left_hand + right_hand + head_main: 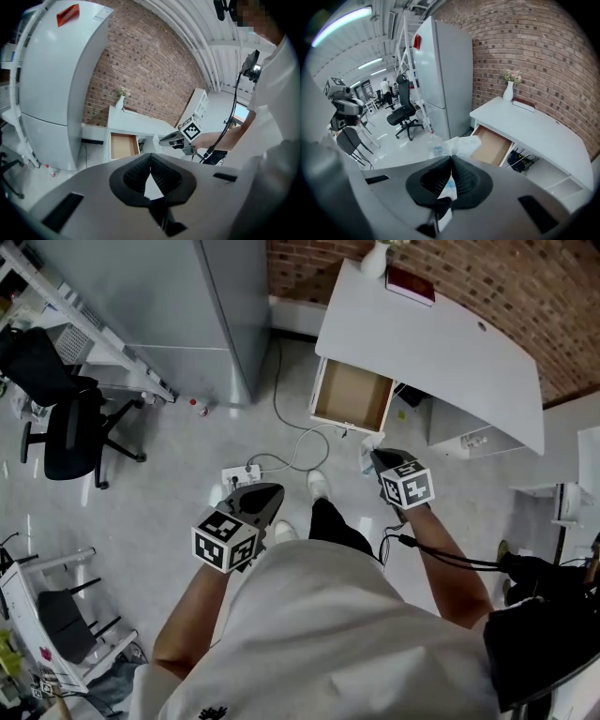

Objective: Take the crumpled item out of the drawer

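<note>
The right gripper (376, 458) hangs just in front of the drawer (352, 396), its jaws closed on a crumpled bag (459, 144) and the right forearm (452, 568) stretched forward. The left gripper (270, 493) is held farther back from the drawer, jaws together with nothing between them, left forearm (187, 615) angled forward.

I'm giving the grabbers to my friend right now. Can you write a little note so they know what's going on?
Left tongs: shut, empty, held back from the drawer.
Right tongs: shut on the crumpled item, a white and blue wrapper, up in the air.
Drawer: open under the white desk; its bottom looks bare.
Done: the item is out.
Left: probably just put it down somewhere.
</note>
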Demonstrator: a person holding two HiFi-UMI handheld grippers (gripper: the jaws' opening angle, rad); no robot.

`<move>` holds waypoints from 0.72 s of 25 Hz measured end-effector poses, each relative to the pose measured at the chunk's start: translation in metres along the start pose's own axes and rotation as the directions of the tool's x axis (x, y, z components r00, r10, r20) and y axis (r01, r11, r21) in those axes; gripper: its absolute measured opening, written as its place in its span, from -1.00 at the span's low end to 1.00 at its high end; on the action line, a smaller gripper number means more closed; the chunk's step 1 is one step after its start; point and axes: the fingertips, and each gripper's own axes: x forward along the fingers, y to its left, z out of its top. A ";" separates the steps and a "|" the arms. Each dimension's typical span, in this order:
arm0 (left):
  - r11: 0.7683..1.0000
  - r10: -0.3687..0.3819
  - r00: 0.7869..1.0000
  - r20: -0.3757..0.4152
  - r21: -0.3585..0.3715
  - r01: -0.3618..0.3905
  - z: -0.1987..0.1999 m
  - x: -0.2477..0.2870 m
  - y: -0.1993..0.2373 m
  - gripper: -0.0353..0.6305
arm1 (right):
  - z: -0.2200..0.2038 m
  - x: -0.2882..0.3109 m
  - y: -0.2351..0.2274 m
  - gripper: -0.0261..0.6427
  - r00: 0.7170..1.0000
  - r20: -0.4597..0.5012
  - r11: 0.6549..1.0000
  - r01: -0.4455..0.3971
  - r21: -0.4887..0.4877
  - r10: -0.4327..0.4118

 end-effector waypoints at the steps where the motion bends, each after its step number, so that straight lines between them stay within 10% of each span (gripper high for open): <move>1: 1.000 -0.001 1.000 -0.003 0.004 0.001 -0.003 -0.002 -0.003 -0.82 | -0.003 -0.007 0.005 -0.83 1.000 0.004 1.000 -0.001 -0.001 0.001; 18: 0.999 -0.035 0.999 -0.040 0.013 0.035 -0.054 -0.015 -0.040 -0.82 | -0.052 -0.075 0.079 -0.83 0.999 0.036 1.000 -0.028 -0.005 0.028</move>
